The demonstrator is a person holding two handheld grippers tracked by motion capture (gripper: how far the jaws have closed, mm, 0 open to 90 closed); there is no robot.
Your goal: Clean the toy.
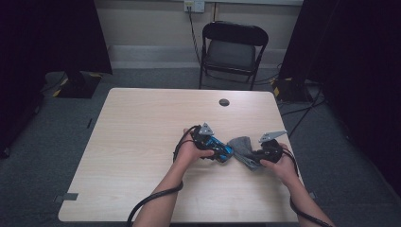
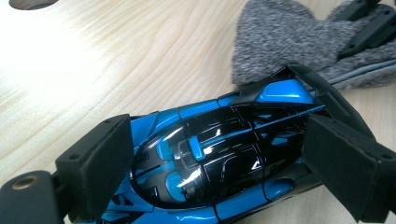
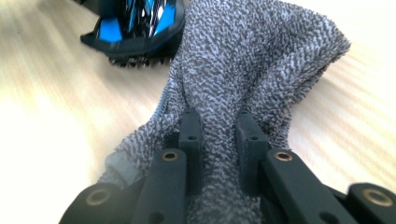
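A glossy blue and black toy car (image 2: pixel 215 158) lies on the table between the pads of my left gripper (image 2: pixel 224 168), which is shut on its two sides. In the high view the car (image 1: pixel 221 152) sits right of my left hand. A grey knitted cloth (image 3: pixel 243 65) is pinched in a fold by my right gripper (image 3: pixel 218 140), shut on it. The cloth (image 1: pixel 242 147) lies between the two grippers, its far end touching the car's rear (image 3: pixel 135 28). My right gripper (image 1: pixel 255 158) holds the cloth's near end.
The light wooden table (image 1: pixel 142 132) has a round cable hole (image 1: pixel 224 102) near its far edge. A black folding chair (image 1: pixel 231 49) stands behind the table. Dark curtains hang at both sides.
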